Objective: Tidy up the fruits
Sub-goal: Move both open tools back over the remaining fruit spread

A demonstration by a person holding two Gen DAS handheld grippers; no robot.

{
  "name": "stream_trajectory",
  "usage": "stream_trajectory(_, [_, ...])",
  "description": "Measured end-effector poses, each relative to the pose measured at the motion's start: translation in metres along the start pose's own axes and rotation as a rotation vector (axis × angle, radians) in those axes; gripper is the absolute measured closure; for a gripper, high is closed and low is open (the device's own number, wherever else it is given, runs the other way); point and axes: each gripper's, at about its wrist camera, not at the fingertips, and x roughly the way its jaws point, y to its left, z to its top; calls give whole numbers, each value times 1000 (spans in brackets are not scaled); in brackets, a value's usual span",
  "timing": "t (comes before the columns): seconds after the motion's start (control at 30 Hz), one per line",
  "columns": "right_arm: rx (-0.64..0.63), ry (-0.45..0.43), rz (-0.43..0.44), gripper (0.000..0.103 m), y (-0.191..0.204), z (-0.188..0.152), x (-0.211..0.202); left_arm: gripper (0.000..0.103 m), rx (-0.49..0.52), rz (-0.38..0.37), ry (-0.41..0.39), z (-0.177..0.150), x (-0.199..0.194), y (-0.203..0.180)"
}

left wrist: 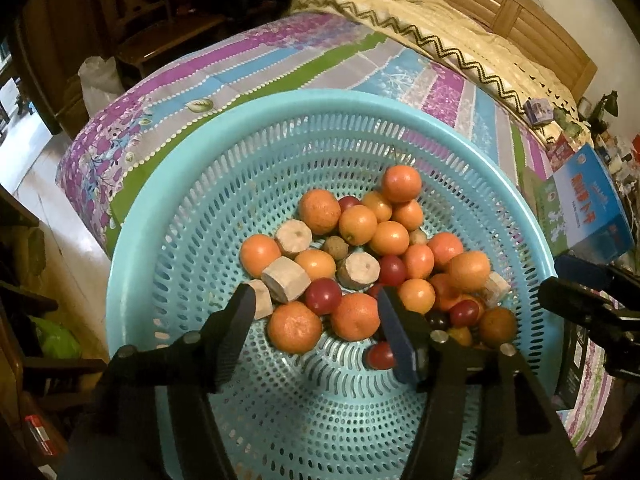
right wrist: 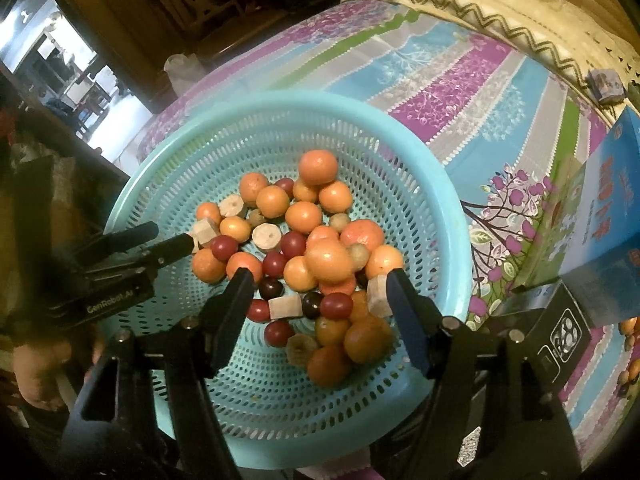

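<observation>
both tongs (left wrist: 314, 308) (right wrist: 320, 284) apart, empty, over fruit pile (left wrist: 356, 256) in teal basket (left wrist: 192, 168)

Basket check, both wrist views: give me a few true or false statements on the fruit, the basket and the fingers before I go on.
1. The basket is blue perforated plastic and sits on a striped bedspread. True.
2. The basket holds only oranges. False: among the oranges lie dark red fruits and pale cut chunks.
3. The left gripper stands open, pressing on nothing. True.
4. The right gripper is shut on an orange. False: its fingers stand apart over the pile, holding nothing.
5. The fruit is spread evenly over the bedspread. False: it is heaped inside the basket.
</observation>
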Motion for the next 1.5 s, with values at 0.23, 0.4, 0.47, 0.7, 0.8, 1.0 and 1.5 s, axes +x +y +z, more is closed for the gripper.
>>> stream_trajectory(0.23, [-31,-73,-9,34,5,-5,-11,37,-31,44,-45,0,-6,5])
stream_trajectory(0.4, [-99,-170,-71,34,18,-12,-33,29,-65,89,-141,-1,-20,6])
stream_trajectory(0.47, [-116,-206,-98,33,21,-15,-42,28,-66,105,-175,-1,-25,5])
stream_trajectory(0.7, [-148,-303,-165,32,28,-29,-67,19,-45,132,-262,-2,-40,-5])
stream_trajectory(0.8, [-153,-328,-186,32,29,-33,-75,19,-39,134,-290,-2,-45,-9])
stream_trajectory(1.0, [-157,-369,-203,26,28,-41,-86,15,-25,145,-334,-3,-57,-19])
stream_trajectory(1.5, [-50,-449,-282,24,-25,-93,-128,0,109,164,-497,-16,-96,-102])
